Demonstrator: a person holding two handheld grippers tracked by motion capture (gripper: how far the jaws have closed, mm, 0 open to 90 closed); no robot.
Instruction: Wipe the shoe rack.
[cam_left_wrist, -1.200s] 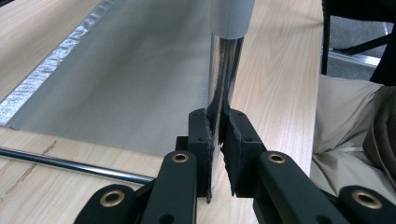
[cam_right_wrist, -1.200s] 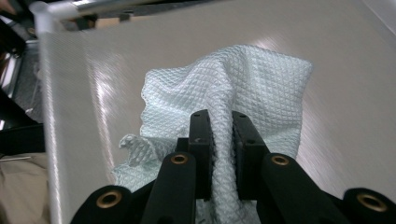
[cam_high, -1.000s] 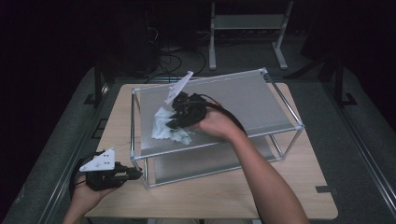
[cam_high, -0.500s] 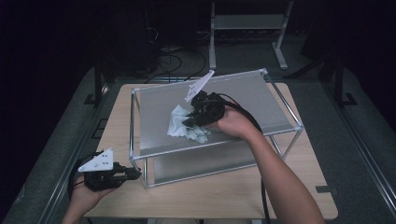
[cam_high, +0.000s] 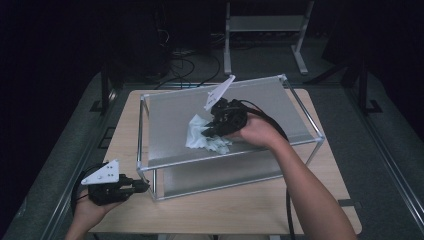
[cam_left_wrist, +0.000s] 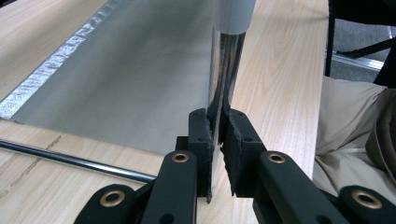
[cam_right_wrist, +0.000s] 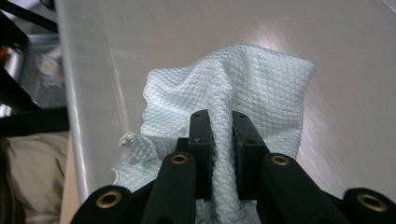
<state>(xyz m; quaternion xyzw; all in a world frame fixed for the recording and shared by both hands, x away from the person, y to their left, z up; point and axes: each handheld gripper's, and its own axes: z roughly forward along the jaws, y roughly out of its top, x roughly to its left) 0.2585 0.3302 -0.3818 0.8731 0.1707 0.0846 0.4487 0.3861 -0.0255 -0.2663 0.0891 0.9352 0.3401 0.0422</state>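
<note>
**Cloth held on the top shelf while the rack's leg is clamped**

Cloth (cam_high: 206, 136), pale and waffle-textured, lies bunched on the grey top shelf (cam_high: 170, 125) of a metal rack (cam_high: 305, 120) that stands on a wooden table (cam_high: 220, 212). In the high view it sits a little left of the shelf's middle, nearer the front edge than the back.

The right gripper (cam_high: 209, 131) comes in from the right over the shelf, its tip on the cloth. In the right gripper view its 2 black jaws are clenched on a raised fold of the cloth (cam_right_wrist: 233, 93), which fans out ahead of them across the shelf (cam_right_wrist: 327, 37). A black cable trails back along the person's right forearm.

The left gripper (cam_high: 142, 186) sits low at the front left of the table, held level, its tip at the rack's front left leg (cam_high: 151, 186). In the left gripper view the jaws are closed on that shiny upright leg (cam_left_wrist: 227, 70), with the pads (cam_left_wrist: 201, 140) pressed to either side of it. Behind the leg lies the rack's grey lower shelf (cam_left_wrist: 130, 74), and a thin metal rail (cam_left_wrist: 70, 161) runs across the table (cam_left_wrist: 280, 70) in front of it.

The 2 grippers are well apart, 1 above the rack and 1 beside its base.
</note>
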